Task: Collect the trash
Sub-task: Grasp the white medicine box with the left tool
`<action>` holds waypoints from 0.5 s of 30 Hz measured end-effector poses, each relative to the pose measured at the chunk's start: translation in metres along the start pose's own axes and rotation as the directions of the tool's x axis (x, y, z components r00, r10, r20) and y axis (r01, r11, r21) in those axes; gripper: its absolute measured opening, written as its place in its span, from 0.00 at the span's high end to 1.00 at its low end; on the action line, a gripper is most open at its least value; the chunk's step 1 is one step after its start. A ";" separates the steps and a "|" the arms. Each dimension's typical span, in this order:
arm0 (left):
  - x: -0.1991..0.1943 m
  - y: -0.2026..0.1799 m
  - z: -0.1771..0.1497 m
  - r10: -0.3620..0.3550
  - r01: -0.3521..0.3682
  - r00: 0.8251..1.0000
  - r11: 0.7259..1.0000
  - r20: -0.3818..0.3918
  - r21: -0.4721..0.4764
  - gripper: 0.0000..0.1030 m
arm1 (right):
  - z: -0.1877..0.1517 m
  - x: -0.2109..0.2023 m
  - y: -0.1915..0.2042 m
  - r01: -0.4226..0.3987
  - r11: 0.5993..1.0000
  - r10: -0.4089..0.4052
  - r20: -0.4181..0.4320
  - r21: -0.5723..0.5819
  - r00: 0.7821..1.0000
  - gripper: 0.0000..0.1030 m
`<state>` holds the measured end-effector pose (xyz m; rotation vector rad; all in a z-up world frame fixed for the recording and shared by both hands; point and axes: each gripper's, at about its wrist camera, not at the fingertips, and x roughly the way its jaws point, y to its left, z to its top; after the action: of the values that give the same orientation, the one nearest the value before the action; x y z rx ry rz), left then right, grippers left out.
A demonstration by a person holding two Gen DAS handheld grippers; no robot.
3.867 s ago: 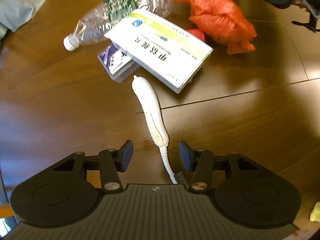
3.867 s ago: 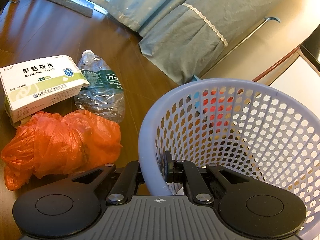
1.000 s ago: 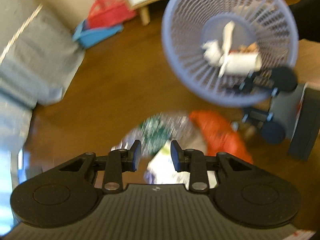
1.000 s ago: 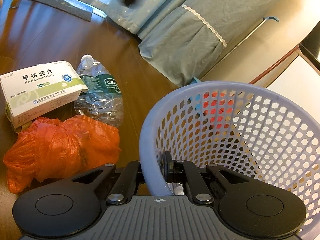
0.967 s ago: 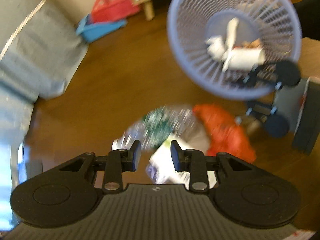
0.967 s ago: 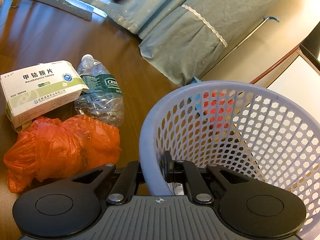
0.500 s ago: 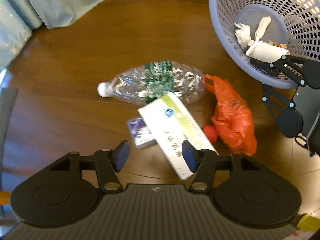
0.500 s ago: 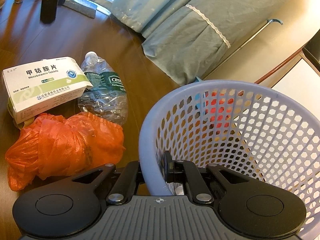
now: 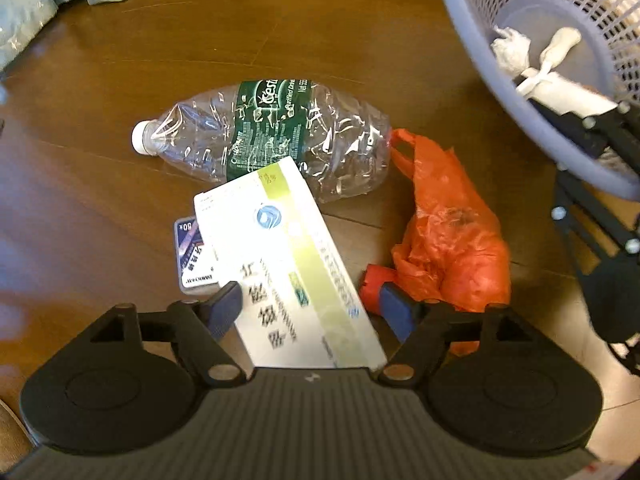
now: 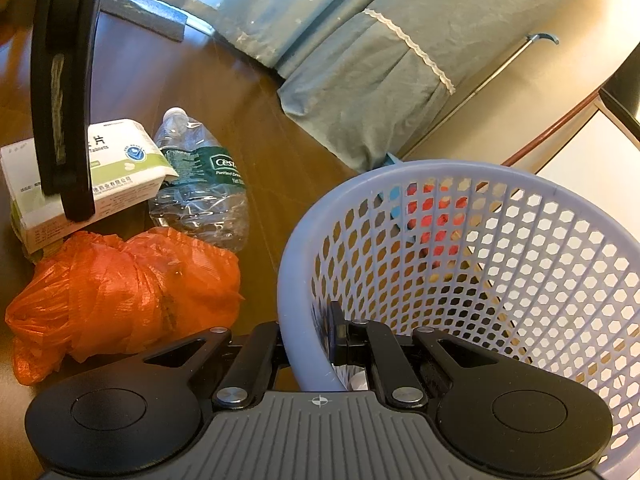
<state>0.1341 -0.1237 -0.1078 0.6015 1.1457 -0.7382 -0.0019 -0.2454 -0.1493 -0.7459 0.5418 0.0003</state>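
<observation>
My left gripper [image 9: 310,310] is open low over the wooden floor, and a white and green medicine box [image 9: 288,264] lies between its fingers. Beyond the box lie a crushed clear bottle [image 9: 272,132], an orange plastic bag [image 9: 448,240], a small purple-labelled pack [image 9: 192,256] and a red piece [image 9: 374,280]. My right gripper [image 10: 308,340] is shut on the rim of the lavender mesh basket [image 10: 440,168]. That basket [image 9: 480,52] holds white paper scraps and a white tube. The right wrist view shows the box [image 10: 128,176], bottle [image 10: 200,188] and bag [image 10: 120,292], with the left gripper [image 10: 72,200] above the box.
Blue-grey bed covers [image 10: 360,60] hang to the floor behind the trash. A pale cabinet [image 10: 580,168] stands behind the basket. Bare wooden floor [image 9: 280,20] stretches beyond the bottle.
My left gripper swung down from above the basket to the medicine box and opened wider. The white tube it hovered over earlier now lies in the basket. The right gripper held still.
</observation>
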 end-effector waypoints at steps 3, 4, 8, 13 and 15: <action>0.000 -0.003 0.001 0.017 -0.018 1.000 0.998 0.009 0.053 0.29 | 0.000 0.001 -0.001 0.000 1.000 0.000 0.000 0.001 1.000 0.97; 0.000 -0.003 0.001 0.024 -0.025 1.000 0.997 0.007 0.070 0.32 | 0.000 0.001 -0.001 0.000 1.000 0.000 0.000 0.001 1.000 0.97; -0.001 0.006 -0.002 0.033 -0.033 0.999 0.997 -0.008 0.076 0.31 | 0.000 0.001 -0.001 0.000 1.000 0.000 -0.001 0.002 1.000 0.97; 0.003 0.011 -0.005 0.028 -0.026 0.999 0.994 -0.022 0.107 0.33 | -0.001 0.000 -0.001 -0.001 1.000 0.001 -0.002 -0.002 1.000 0.97; 0.001 0.009 -0.008 0.033 -0.028 0.999 0.983 -0.023 0.180 0.41 | -0.001 0.000 -0.001 -0.002 1.000 0.002 -0.002 -0.003 1.000 0.97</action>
<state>0.1360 -0.1121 -0.1107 0.7808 1.0979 -0.8153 -0.0025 -0.2469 -0.1492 -0.7486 0.5447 0.0018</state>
